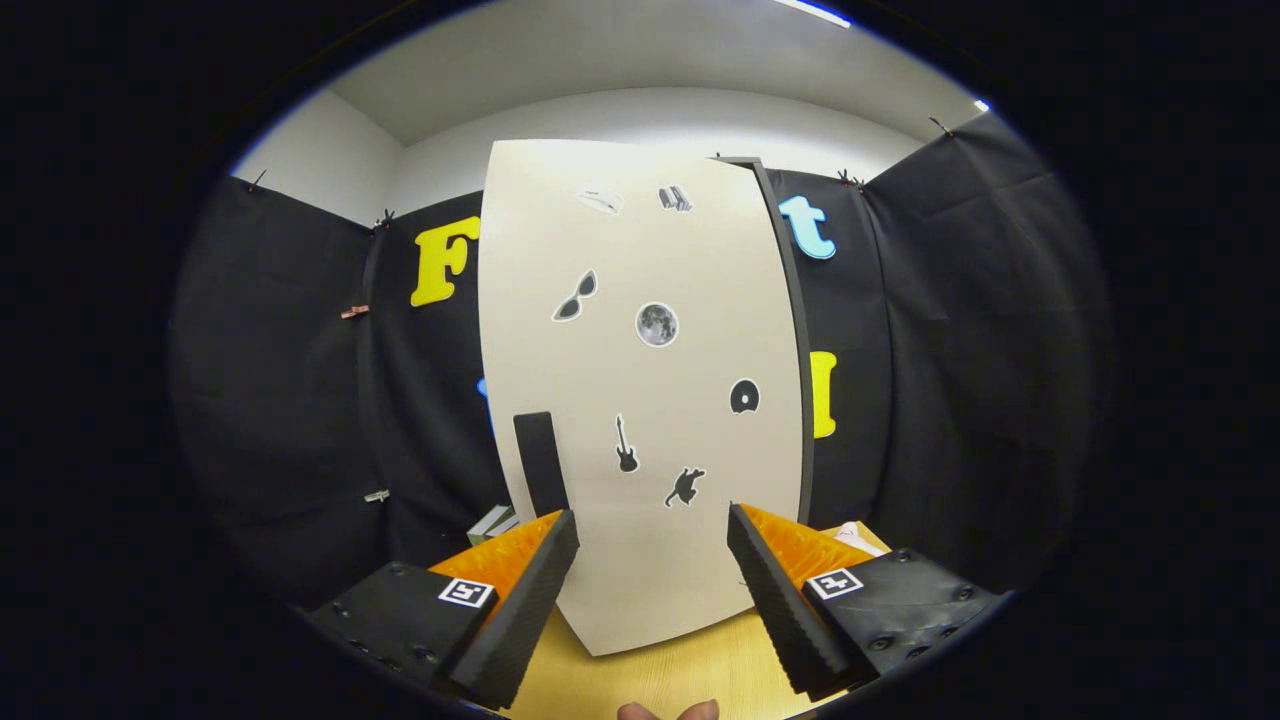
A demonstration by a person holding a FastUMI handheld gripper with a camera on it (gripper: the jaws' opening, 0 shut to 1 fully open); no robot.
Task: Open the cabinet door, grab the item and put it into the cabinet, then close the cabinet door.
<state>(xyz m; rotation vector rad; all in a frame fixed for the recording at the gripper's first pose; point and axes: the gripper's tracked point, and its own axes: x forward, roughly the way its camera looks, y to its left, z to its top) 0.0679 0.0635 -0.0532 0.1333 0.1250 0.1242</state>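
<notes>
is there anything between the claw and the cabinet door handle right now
Nothing visible. The open claw faces the closed cabinet door, and the dark handle sits just ahead of its left finger, with only bare tabletop below.

Black cloth walls (290, 400) under white ceiling (620, 60), ceiling light strip (812, 11), pale wooden tabletop (660, 670)

No readable text or labels

Evenly bright, lit by a white ceiling strip light (812, 11); sharp centre, fisheye bends edges, rim perhaps slightly soft.
</notes>
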